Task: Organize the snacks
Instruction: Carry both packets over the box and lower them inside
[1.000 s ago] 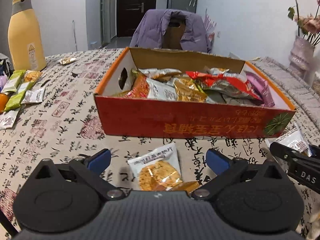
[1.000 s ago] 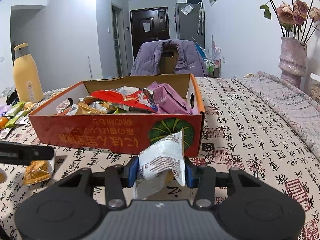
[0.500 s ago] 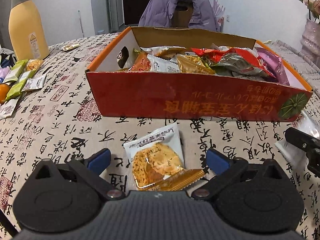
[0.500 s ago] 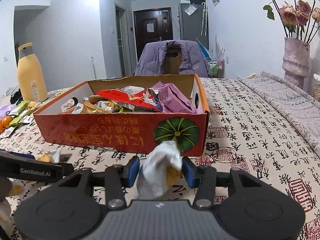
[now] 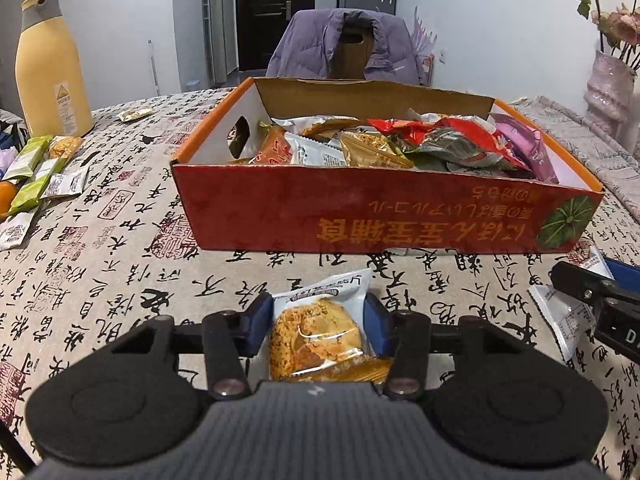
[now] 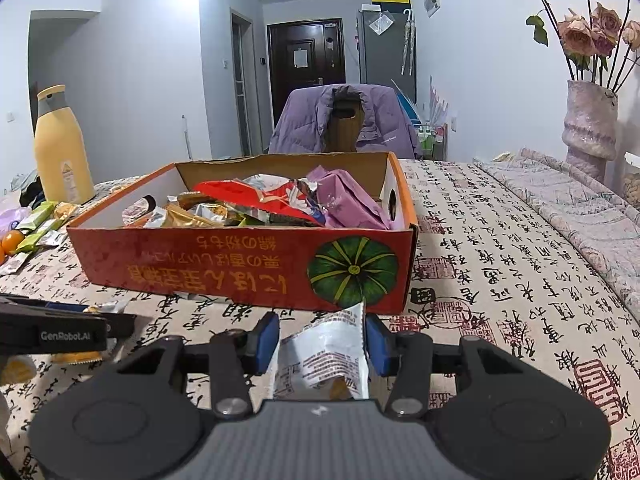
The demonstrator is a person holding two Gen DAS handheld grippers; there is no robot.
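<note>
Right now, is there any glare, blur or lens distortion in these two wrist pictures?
Left wrist view: sharp, no motion blur; small glare on the clear wrapper of the cracker packet between the left gripper pads. Fisheye bends the red box front edge. Right wrist view: also sharp; a bright patch on the wall near the ceiling, dark corners from the lens, and the vase leans at the edge.

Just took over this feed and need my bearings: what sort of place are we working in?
Most likely a home dining area: a table with a calligraphy-print cloth, a chair draped with a purple jacket, a front door down the hall, and a vase of flowers.
</note>
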